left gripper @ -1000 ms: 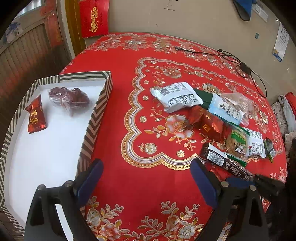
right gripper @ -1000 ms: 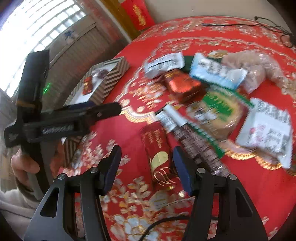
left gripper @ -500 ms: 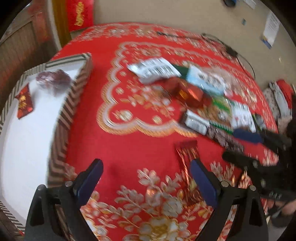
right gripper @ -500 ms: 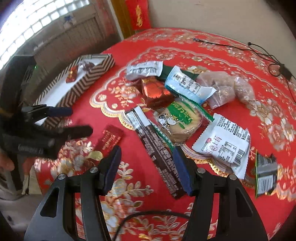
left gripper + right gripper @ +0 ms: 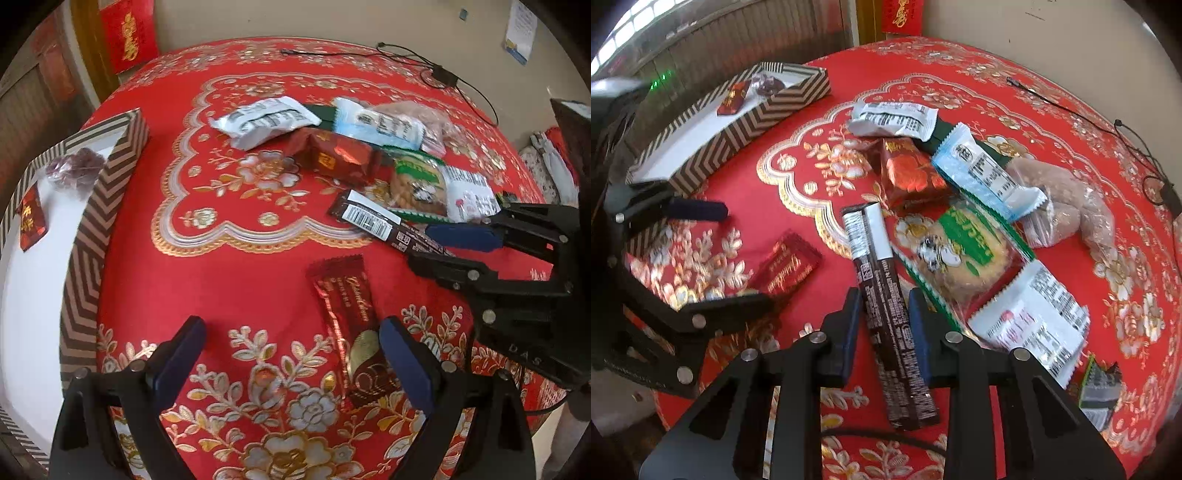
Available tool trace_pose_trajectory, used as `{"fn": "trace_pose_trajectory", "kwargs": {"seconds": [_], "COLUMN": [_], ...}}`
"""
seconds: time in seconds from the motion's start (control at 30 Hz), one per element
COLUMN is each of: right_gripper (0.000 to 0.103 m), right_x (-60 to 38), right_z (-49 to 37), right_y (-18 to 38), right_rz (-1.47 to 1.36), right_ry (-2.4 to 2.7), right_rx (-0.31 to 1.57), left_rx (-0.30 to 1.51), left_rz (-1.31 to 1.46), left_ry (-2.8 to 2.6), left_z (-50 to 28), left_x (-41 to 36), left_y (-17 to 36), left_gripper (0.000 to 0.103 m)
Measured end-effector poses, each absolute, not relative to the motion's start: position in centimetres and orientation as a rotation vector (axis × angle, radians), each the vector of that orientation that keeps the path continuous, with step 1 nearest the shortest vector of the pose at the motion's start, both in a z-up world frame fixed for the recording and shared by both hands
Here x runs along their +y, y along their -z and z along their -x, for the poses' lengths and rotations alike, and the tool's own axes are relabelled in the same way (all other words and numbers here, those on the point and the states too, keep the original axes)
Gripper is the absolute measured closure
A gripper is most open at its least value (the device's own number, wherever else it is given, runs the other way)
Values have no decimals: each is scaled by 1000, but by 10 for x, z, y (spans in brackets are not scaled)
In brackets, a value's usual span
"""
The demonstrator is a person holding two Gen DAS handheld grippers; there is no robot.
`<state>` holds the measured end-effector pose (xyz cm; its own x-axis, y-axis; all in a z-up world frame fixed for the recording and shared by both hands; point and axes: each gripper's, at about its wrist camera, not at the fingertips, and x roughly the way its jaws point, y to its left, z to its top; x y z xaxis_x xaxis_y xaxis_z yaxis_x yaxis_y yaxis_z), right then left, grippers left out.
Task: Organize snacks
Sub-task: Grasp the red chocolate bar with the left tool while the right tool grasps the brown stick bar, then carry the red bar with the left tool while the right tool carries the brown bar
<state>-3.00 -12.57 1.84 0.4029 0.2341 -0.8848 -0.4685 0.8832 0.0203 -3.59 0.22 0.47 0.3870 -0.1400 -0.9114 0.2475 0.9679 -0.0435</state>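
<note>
- left tool [image 5: 291, 354] jaws wide apart, low over the red-clothed surface [image 5: 236, 266]; long red snack bar [image 5: 349, 325] lies flat just inside its right finger; nothing held
- right tool [image 5: 884, 330] jaws apart, straddling the dark brown bar [image 5: 886, 314] that lies flat on the surface; pads [image 5: 849, 328] close to its sides, contact cannot be told
- striped box [image 5: 738, 122] at the left edge of the surface; small red packet [image 5: 31, 221] and dark wrapped candy [image 5: 75, 170] inside
- pile of other snacks beyond the brown bar: white pack [image 5: 264, 120], red foil pack [image 5: 338, 157], green biscuit pack [image 5: 964, 251]
</note>
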Motion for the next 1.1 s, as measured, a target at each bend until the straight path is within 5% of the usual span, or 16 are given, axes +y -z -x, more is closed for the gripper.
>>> {"fn": "trace_pose_trajectory", "kwargs": {"seconds": [0.17,0.37,0.4,1.1], "right_gripper": [78,81,81,83], "right_x": [-134,-143,-142,-87], "right_z": [45,62,65,64], "right_y": [-18,-16,-16,-40], "right_rz": [231,159,149,34], "right_ry": [-409,-367,-366,-455], "right_rx": [1053,1014,1011,928], "left_rx": [1104,1036,1039,989], "left_rz": [-153,-207,-207,-99], "left_ry": [266,288,292,234], "left_z": [43,47,47,45], "left_x": [-8,-10,-7,62], "left_y": [-4,-12,-13,-37], "left_gripper": [14,71,74,74]}}
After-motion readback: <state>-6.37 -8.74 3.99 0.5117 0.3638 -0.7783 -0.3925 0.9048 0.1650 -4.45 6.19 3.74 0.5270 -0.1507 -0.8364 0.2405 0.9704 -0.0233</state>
